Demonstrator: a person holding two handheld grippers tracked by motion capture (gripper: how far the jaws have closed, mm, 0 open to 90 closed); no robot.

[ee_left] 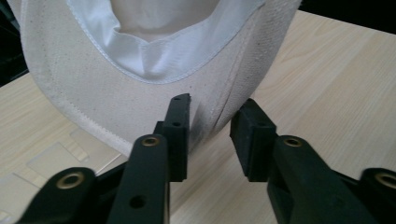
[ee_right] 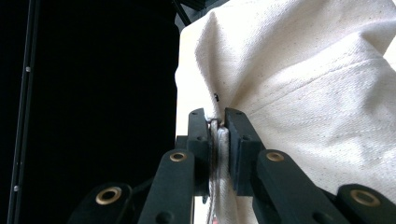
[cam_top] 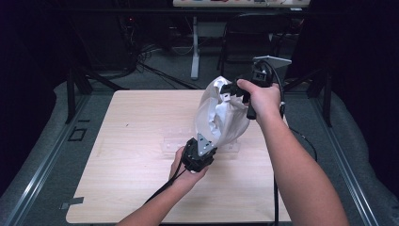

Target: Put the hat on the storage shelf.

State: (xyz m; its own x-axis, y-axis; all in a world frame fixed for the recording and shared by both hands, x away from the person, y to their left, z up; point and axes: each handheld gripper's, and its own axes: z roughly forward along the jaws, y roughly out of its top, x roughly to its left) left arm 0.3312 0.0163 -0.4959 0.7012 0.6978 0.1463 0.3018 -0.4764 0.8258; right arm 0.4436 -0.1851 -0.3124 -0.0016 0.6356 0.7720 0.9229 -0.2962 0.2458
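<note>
A cream canvas bag (cam_top: 221, 117) with a white lining hangs above the middle of the wooden table (cam_top: 131, 155). My right gripper (cam_top: 232, 90) holds it up by its top edge; in the right gripper view the jaws are shut on a fold of the bag (ee_right: 299, 93), pinched at the gripper (ee_right: 217, 122). My left gripper (cam_top: 205, 141) sits just below the bag's lower end. In the left gripper view its jaws stand open around the bag's (ee_left: 154, 88) lower rim, the gripper (ee_left: 215, 112) not pressing on the cloth.
A clear flat plastic piece (cam_top: 171, 143) lies on the table under the bag. Behind the table stand a black chair (cam_top: 249, 37) and a white desk leg (cam_top: 195, 47), with cables on the floor. Metal rails (cam_top: 42, 160) run along both sides.
</note>
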